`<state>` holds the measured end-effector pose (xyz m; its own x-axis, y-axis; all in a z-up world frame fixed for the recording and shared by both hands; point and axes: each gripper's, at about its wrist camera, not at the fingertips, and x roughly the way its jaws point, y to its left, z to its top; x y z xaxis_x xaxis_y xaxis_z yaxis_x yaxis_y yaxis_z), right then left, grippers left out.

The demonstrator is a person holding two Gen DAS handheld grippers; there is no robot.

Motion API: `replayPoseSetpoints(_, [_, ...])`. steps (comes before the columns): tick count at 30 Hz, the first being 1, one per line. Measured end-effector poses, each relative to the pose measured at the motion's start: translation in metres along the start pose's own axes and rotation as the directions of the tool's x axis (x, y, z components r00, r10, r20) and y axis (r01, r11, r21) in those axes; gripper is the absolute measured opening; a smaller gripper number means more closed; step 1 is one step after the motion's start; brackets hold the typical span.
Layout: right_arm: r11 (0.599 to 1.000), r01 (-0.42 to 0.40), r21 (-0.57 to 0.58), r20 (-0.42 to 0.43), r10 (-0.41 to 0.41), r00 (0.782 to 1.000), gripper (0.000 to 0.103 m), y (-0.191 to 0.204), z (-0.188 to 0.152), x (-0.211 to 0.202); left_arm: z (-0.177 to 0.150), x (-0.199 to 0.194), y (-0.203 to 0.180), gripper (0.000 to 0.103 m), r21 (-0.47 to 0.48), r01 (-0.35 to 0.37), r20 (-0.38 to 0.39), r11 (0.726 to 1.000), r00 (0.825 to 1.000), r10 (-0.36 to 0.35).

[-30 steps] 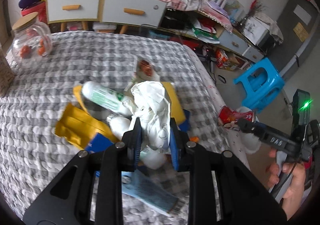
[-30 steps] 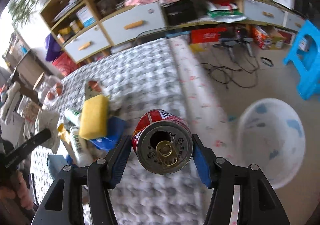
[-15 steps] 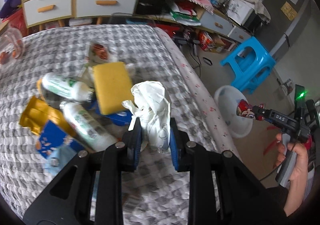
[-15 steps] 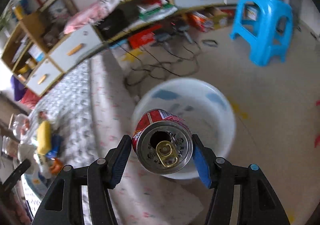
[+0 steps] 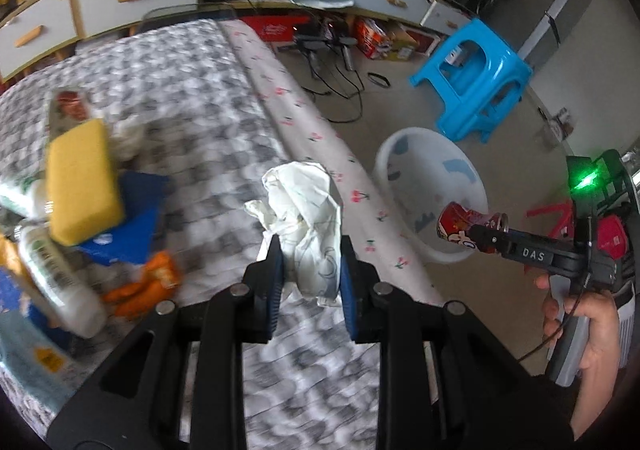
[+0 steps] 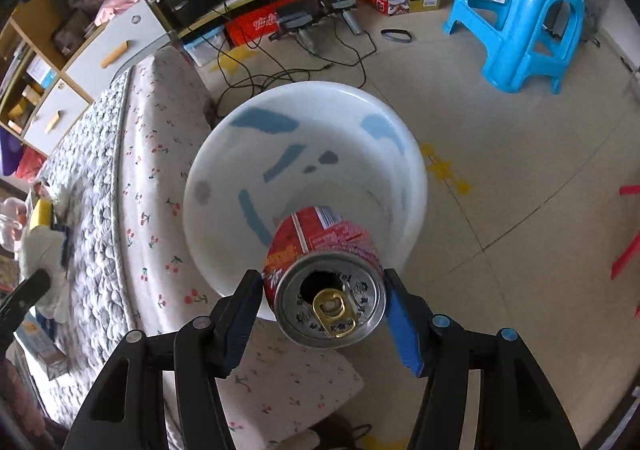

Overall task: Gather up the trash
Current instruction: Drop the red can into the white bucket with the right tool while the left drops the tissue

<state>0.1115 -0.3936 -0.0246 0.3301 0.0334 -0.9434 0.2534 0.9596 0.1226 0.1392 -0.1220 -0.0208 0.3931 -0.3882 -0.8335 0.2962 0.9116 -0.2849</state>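
The red can [image 6: 324, 250] sits clamped in the right gripper [image 6: 324, 294], hanging over the near rim of the white basin [image 6: 208, 154] on the floor. It wants nudging further over the basin's middle before the release. The left gripper [image 5: 308, 270] pinches crumpled white paper [image 5: 304, 206] above the bed's edge [image 5: 312, 122], beside the basin; it should follow.

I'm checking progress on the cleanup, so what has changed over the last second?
The right gripper carried the red can off the bed to above the white basin. The left gripper lifted the crumpled paper from the trash pile toward the bed's edge. Both grips unchanged; nothing dropped.
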Motion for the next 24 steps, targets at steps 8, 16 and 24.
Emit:
replayPoseSetpoints(8, [0.999, -0.005, 0.045, 0.053, 0.002, 0.999, 0.066, -0.025, -0.002, -0.017, 0.011, 0.035, -0.041, 0.028, 0.047, 0.042, -0.038, 0.998, 0.998, -0.040])
replayPoseSetpoints(16, [0.994, -0.010, 0.113, 0.087, 0.000, 0.996, 0.071, -0.053, -0.003, -0.027, 0.018, 0.062, -0.077, 0.029, 0.099, 0.083, -0.070, 0.992, 0.995, -0.076])
replayPoseSetpoints(24, [0.991, -0.002, 0.137, 0.101, -0.012, 0.995, 0.075, -0.061, -0.004, -0.031, 0.028, 0.075, -0.092, 0.033, 0.102, 0.113, -0.070, 0.988, 0.992, -0.106])
